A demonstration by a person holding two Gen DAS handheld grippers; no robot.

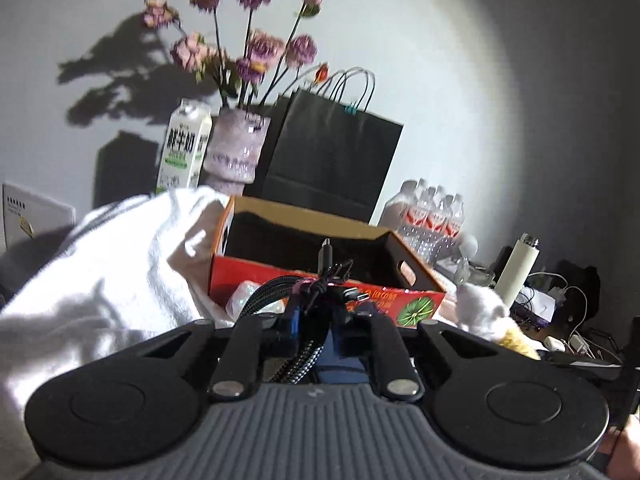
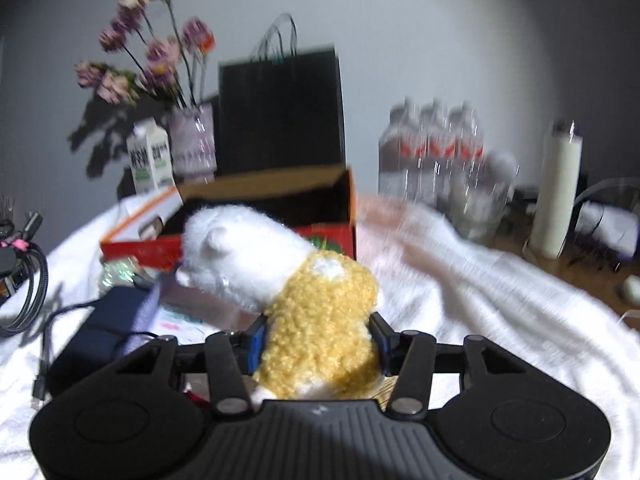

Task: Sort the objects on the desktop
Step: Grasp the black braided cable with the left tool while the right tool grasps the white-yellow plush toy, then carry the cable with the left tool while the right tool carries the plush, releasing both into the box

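My left gripper is shut on a coiled black braided cable tied with a pink band, held in front of the open red cardboard box. My right gripper is shut on a white and yellow plush toy, held just before the same red box. The plush also shows in the left wrist view, and the cable in the right wrist view at the far left.
A white cloth covers the table. A dark blue pouch with a thin cable lies at left. Behind the box stand a milk carton, a flower vase, a black paper bag, water bottles and a white flask.
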